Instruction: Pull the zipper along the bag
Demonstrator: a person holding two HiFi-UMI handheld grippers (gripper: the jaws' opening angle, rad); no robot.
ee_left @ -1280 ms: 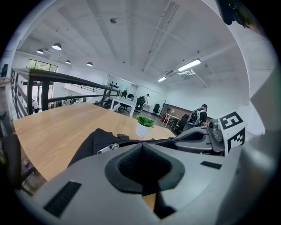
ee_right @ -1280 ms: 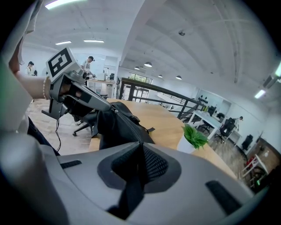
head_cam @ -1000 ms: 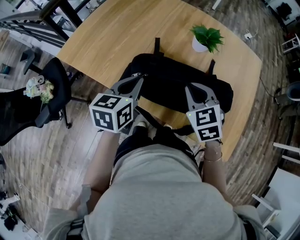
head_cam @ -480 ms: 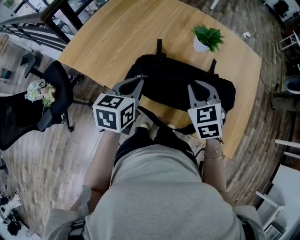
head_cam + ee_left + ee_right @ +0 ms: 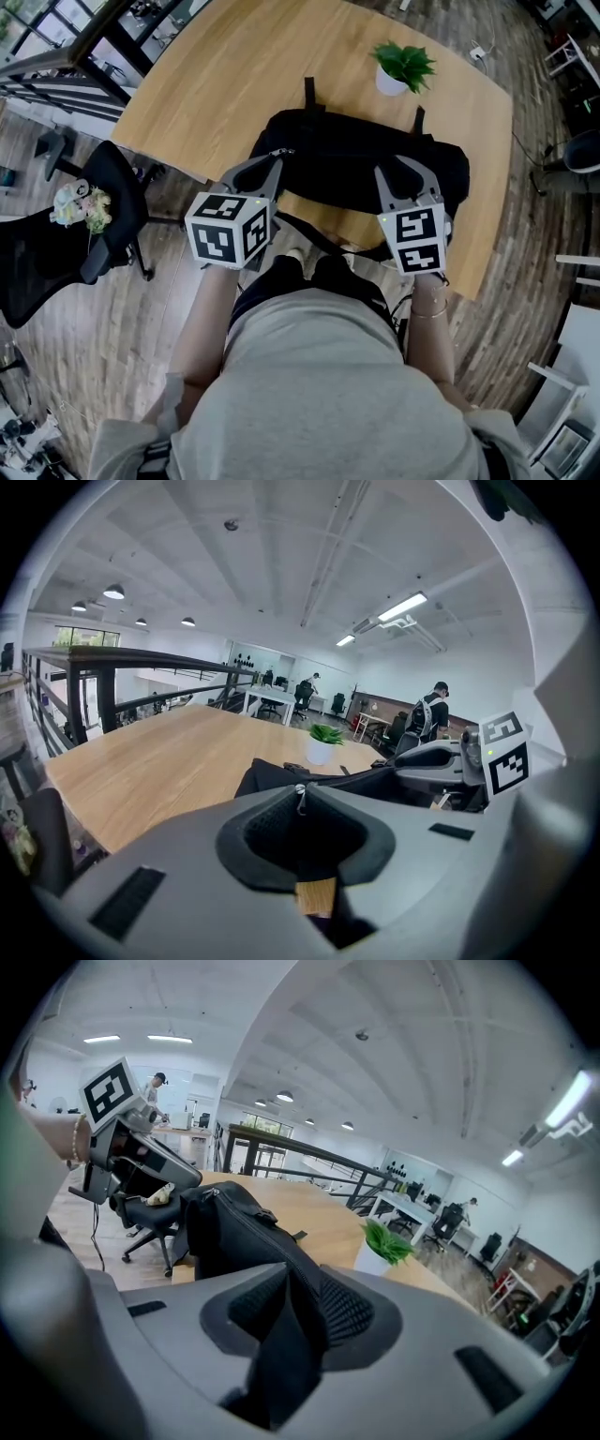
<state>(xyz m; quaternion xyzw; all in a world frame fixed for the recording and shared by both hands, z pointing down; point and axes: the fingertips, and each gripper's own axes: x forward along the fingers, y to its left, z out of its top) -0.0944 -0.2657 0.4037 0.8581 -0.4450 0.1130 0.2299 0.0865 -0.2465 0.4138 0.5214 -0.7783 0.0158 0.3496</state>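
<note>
Cubes with square markers are seen nearest in the head view, one on the left gripper [image 5: 278, 155] and one on the right gripper [image 5: 394, 169], both held out from the person over the near edge of the tabletop [image 5: 216, 84]. The left gripper is closed down to its tips at the left end of the black bag [image 5: 347, 159]. In the left gripper view a small metal zipper pull [image 5: 300, 797] is pinched between those tips. The right gripper is set at the right part of the bag. Its jaws have just been opening and are now parted, with a fold of the bag's black fabric between the pads (loose rather than squeezed, as far as can be told). The bag is laid lengthwise along the near edge of the tabletop, and two straps [image 5: 309, 91] are pointed away from the person. Beyond it, apart from the bag, a potted plant [image 5: 401, 66] in a white pot is placed near the far right edge. Off to the left, a black office chair [image 5: 103, 202] is seen on the wooden floor [image 5: 84, 319].
</note>
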